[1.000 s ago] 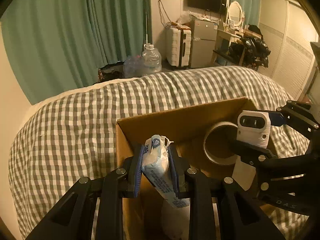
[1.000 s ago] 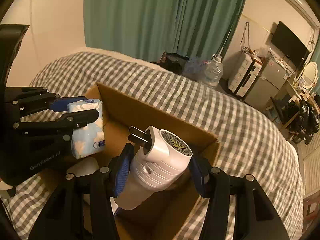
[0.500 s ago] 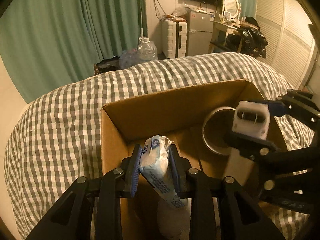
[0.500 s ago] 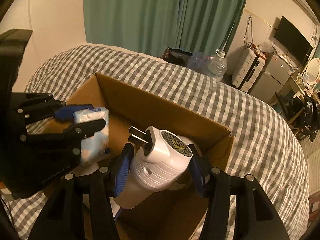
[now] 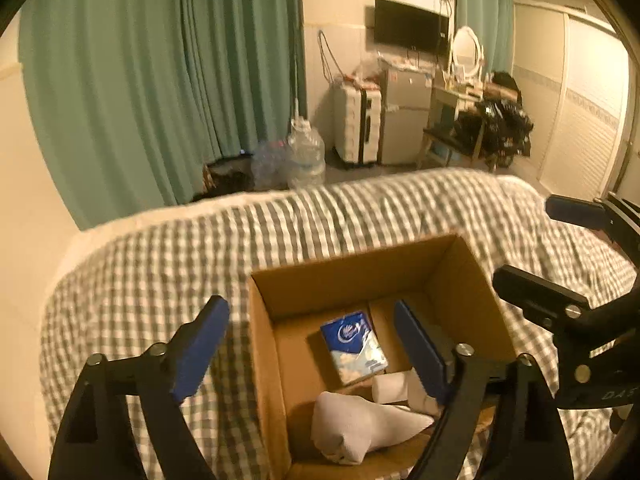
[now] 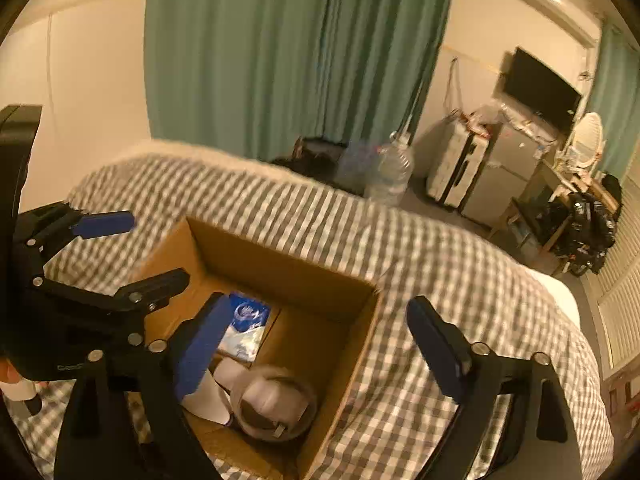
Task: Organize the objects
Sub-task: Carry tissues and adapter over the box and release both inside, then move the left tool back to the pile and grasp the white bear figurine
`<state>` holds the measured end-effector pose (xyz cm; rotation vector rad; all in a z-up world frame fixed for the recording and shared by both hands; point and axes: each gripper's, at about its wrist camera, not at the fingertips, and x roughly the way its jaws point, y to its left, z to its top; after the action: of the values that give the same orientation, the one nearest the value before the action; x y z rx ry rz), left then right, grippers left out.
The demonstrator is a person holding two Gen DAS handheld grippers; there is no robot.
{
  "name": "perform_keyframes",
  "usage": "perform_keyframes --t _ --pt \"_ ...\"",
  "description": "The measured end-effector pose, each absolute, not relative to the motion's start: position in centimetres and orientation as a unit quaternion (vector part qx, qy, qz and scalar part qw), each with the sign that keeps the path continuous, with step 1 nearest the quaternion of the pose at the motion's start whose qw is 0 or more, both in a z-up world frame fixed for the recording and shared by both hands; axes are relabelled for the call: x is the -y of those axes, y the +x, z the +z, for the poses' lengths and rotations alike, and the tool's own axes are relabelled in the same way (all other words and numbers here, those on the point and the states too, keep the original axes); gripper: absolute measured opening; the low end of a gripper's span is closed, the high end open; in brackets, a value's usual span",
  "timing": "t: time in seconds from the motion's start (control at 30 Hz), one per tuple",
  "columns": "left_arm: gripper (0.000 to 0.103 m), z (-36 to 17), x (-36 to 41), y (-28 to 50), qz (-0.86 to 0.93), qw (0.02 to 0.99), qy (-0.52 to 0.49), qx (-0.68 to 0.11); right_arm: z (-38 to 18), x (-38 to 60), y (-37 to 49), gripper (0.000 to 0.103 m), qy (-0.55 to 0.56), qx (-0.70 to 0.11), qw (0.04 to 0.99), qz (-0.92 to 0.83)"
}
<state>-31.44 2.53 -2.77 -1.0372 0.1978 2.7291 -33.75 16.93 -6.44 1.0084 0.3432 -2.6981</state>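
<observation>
1. now the tissue pack (image 5: pixel 354 346) lies flat on the floor of the cardboard box (image 5: pixel 264 344), blue face up, white clouds at its near end.
2. its long axis runs from the box's far wall toward the near side.
3. left gripper (image 5: pixel 310 346) and right gripper (image 6: pixel 320 346) both gape wide, empty, above the box.

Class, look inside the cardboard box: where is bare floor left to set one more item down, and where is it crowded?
Bare cardboard shows in the cardboard box along the far wall, beyond the tissue pack, and in the far right corner. The near end is crowded: a white cloth bundle, the tape roll and a white plug adapter inside it.
</observation>
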Motion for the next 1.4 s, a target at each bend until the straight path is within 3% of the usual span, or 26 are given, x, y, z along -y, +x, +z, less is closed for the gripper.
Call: perform_keyframes --t 0.4,0.77,1.1,1.4 --pt "0.099 6.0 -0.2 -23.3 0.952 0.083 -0.287 -0.069 3.3 -17.8 -25.5 0.101 0.259 -0.111 0.092 -0.955" --pt "0.100 9.2 2.2 -14.5 0.959 0.066 -0.265 -0.077 8.7 -17.6 -16.6 0.102 0.225 -0.123 0.103 -0.961" --pt "0.102 5.8 1.9 -9.7 0.954 0.059 -0.281 -0.089 7.5 -16.7 -10.7 0.102 0.237 -0.130 0.127 -0.954" --pt "0.102 -1.4 0.8 -8.7 0.944 0.037 -0.317 -0.081 0.1 -16.2 -10.0 0.102 0.288 -0.130 0.139 -0.938"
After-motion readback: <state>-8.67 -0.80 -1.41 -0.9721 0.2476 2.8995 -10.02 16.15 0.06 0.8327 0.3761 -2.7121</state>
